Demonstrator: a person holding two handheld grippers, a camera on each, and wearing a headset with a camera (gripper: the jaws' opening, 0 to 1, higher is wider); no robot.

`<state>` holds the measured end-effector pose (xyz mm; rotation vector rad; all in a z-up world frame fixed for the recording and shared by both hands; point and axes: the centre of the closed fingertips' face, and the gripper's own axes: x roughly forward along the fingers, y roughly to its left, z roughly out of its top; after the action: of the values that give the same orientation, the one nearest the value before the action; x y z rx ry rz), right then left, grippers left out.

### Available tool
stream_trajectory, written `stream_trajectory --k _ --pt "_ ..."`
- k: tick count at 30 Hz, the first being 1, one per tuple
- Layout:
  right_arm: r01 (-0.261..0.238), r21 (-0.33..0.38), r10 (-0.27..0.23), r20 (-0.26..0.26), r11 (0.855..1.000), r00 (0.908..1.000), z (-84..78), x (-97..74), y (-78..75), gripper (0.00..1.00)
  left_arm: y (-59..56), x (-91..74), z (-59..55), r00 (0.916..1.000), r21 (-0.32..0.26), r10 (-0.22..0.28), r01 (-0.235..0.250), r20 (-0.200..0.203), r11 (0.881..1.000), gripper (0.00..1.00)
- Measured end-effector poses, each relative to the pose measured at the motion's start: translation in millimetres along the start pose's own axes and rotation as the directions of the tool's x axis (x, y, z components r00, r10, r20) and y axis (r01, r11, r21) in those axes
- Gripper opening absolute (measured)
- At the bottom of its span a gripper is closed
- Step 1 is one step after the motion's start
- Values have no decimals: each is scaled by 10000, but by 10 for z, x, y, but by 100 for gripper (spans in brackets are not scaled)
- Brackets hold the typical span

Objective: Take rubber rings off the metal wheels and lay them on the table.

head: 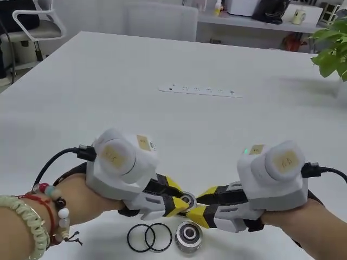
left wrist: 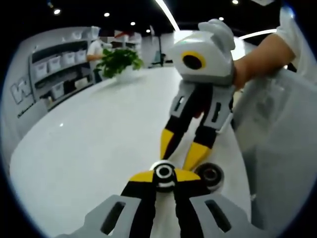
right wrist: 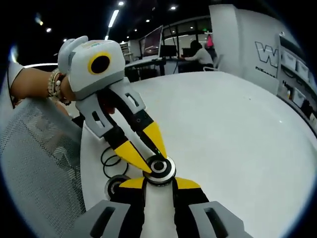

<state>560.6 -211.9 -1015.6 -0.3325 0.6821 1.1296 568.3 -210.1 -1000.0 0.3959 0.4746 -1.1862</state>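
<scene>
The metal wheel (head: pixel 188 200) is hanging at bottom centre of the head view, just above the table (head: pixel 162 130), and it is being pinched from two sides at once. The left gripper (head: pixel 180 205) is pointing in from the lower left, its jaws pressing on the wheel's flanks, as the left gripper view is showing. The right gripper (head: pixel 197 209) is facing it nose to nose from the lower right, jaws narrowed onto the opposite rim. Whether those tips are biting rubber or bare metal is too small to tell. The wheel's flat face is looking up towards the headset, so its axle is standing roughly across the line of the two grippers. Any peeling pull will, I judge, be running outward along that line, with both grippers equally near. Lower in the frame, two rubber rings (head: pixel 149 237) are lying overlapped on the table, and a second wheel (head: pixel 188 236) is sitting just to their right.
</scene>
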Motion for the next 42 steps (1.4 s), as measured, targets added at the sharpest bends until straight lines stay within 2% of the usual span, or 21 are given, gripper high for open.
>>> stream_trajectory --k 9,13,16,21,23,24,25,26,30,34,38,40,42 --pt "34 -289 -37 -109 9996 9999 -12 -7 -6 16 6 -2 -3 10000 3 26 -26 -10 10000 14" --pt "207 -406 -208 -28 9990 9998 -4 6 -36 21 4 -3 -3 10000 -14 28 -28 -14 10000 14" --pt "33 -134 -33 29 9999 10000 -6 18 -6 18 6 -3 -4 10000 -25 38 -38 -12 10000 14" --pt "43 -398 -44 -29 9992 10000 -6 1 -12 16 6 -4 -5 10000 11 81 -81 -10 10000 14" --pt "75 -609 -85 -167 9981 9998 -24 -11 -25 12 15 -6 -6 9999 -11 113 -113 3 9999 14" --pt "293 -872 -345 -588 9958 9977 -95 -34 -78 1 21 -9 -9 9999 -8 124 -124 -1 9999 14" --pt "462 -524 -476 -244 9976 9986 -59 -25 -97 0 18 -9 -8 9999 -37 99 -99 16 9999 14" --pt "217 -291 -225 -282 9993 9993 -71 -11 -77 0 17 -6 -6 9999 -30 98 -98 29 9999 14" --pt "457 -409 -473 -393 9981 9981 -88 -1 -105 0 6 0 0 10000 39 67 -67 12 10000 14" --pt "396 -140 -402 -454 9991 9982 -88 -9 -96 0 4 -2 -2 10000 63 27 -27 27 10000 14" --pt "466 -72 -469 -474 9989 9978 -79 -10 -113 5 3 -3 -4 10000 91 0 0 36 10000 14" --pt "329 45 -327 -470 9994 9984 -78 -14 -98 7 3 -3 -4 10000 90 -9 9 45 10000 14" --pt "178 60 -175 -485 9998 9987 -78 -4 -66 13 4 -3 -5 10000 97 -11 11 48 10000 14"
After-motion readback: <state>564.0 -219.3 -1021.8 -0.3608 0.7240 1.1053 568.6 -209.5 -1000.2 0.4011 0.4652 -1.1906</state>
